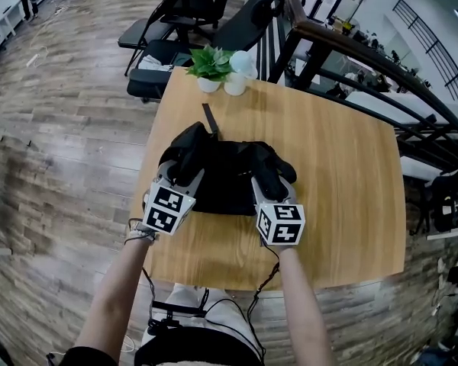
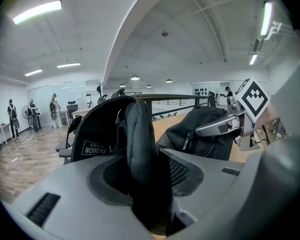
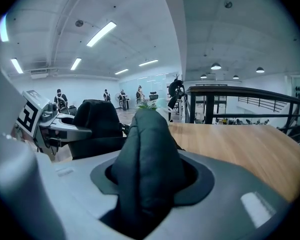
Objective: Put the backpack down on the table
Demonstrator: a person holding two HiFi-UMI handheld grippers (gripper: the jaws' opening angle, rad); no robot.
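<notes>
Lying flat on the table (image 1: 343,181), toward its near edge, is the black backpack (image 1: 229,180); the left gripper (image 1: 189,170) stands over the table's near-left part with its jaws released, a padded strap (image 2: 140,144) rising loose between them with a gap on one side; the right gripper (image 1: 264,180), nearer the table's middle, is likewise unclenched, a second strap (image 3: 147,164) standing between its parted jaws; a green potted plant (image 1: 210,63) sits at the table's far edge.
</notes>
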